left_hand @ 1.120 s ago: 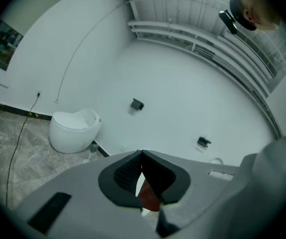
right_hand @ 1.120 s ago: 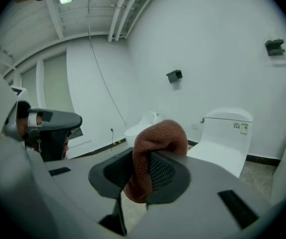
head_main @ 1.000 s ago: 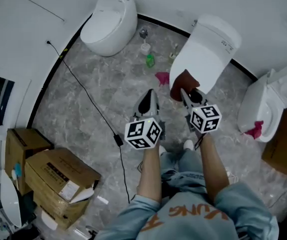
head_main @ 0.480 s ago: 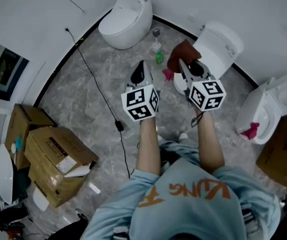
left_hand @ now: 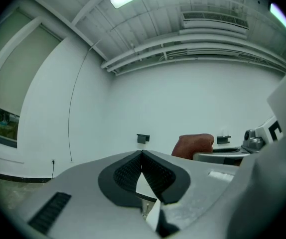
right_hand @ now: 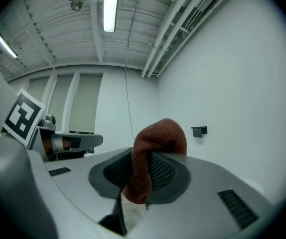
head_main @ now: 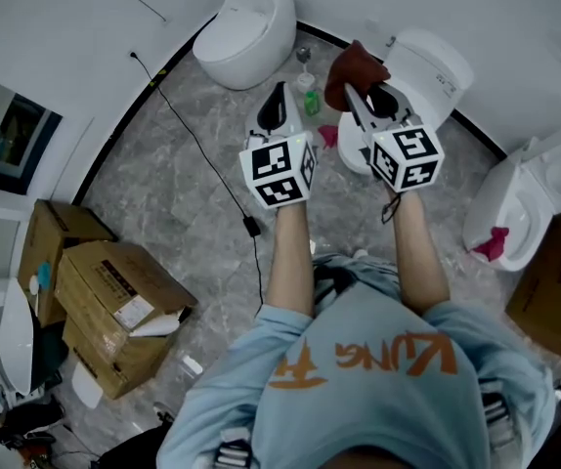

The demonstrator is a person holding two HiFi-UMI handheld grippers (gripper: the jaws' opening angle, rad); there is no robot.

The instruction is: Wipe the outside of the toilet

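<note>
A white toilet point(head_main: 427, 71) with its lid down stands by the far wall, right of centre in the head view. My right gripper point(head_main: 357, 98) is raised in front of it, shut on a rust-red cloth point(head_main: 353, 66) that bunches over the jaw tips point(right_hand: 155, 151). My left gripper point(head_main: 276, 106) is held up beside it, shut with nothing between its pads point(left_hand: 142, 169). In the left gripper view the red cloth point(left_hand: 193, 144) shows to the right. Both gripper views point up at the white wall and ceiling.
Another white toilet point(head_main: 246, 32) stands at the back left, a third point(head_main: 525, 203) with a pink rag point(head_main: 491, 244) on its rim at the right. Bottles point(head_main: 309, 94) stand on the floor between toilets. A black cable point(head_main: 202, 159) crosses the marble floor. Cardboard boxes point(head_main: 105, 311) sit at left.
Both grippers have risen and tilted upward, away from the floor. The cloth in the right gripper has lifted off the toilet's front to level with its lid.
</note>
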